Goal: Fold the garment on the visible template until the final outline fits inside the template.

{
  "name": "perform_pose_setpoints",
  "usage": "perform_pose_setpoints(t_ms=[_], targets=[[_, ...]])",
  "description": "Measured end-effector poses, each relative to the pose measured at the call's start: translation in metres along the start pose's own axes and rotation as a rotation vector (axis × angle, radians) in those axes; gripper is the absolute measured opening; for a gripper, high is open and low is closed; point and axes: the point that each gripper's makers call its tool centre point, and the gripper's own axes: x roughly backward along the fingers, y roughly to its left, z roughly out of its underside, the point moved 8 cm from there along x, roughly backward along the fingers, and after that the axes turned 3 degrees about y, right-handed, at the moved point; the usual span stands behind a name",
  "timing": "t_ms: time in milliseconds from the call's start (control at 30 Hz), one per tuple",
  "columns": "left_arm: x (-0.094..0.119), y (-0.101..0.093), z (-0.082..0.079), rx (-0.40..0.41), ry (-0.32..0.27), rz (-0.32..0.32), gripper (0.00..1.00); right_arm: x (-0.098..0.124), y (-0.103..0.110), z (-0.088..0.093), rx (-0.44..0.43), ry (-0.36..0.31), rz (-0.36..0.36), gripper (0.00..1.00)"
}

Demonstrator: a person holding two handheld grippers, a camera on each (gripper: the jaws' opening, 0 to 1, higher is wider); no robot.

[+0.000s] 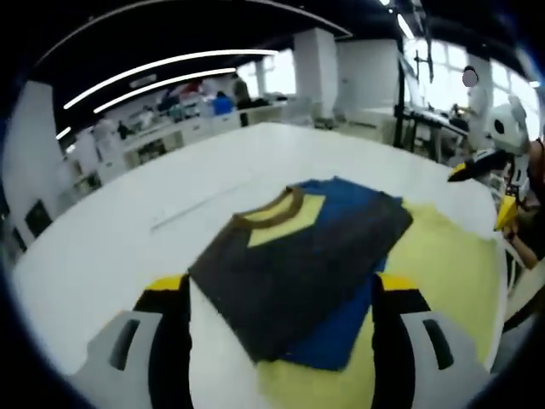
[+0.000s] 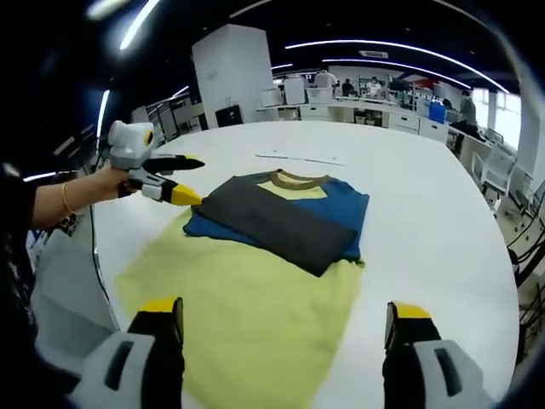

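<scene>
The right gripper (image 2: 285, 328) hangs with jaws spread wide and nothing between them, above the near edge of the yellow template (image 2: 255, 315). The left gripper (image 2: 174, 179) — held out by a hand (image 2: 115, 181) — also stands parted and empty over the template's corner; its own view cuts the template (image 1: 443, 264) off low down. The folded garment (image 2: 285, 217), grey over blue, lies on the template's far part, apparently overhanging onto the white table (image 2: 426, 213).

table (image 2: 426, 204) bare round garment (image 2: 281, 213), left tongs (image 2: 183, 179) beside it
</scene>
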Motion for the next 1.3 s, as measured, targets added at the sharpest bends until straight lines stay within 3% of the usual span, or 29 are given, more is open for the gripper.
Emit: perform_pose_setpoints(t_ms=[167,700,867,1167,1300], targets=[[0.007,0.007,0.018,0.018,-0.013,-0.009,0.72,0.001,0.002,0.002,0.002,0.010,-0.003,0.99],[0.016,0.035,0.058,0.059,0.064,-0.071,0.36,0.001,0.003,0.007,-0.011,0.016,0.006,0.99],[0.013,0.036,0.066,0.043,0.093,-0.075,0.25,0.001,0.003,0.006,-0.015,0.012,0.011,0.99],[0.006,0.029,0.072,0.039,0.106,-0.053,0.16,0.003,0.000,0.010,-0.025,0.018,0.023,0.99],[0.004,0.024,0.072,-0.004,0.125,-0.048,0.04,0.004,0.000,0.011,-0.030,0.018,0.025,0.99]])
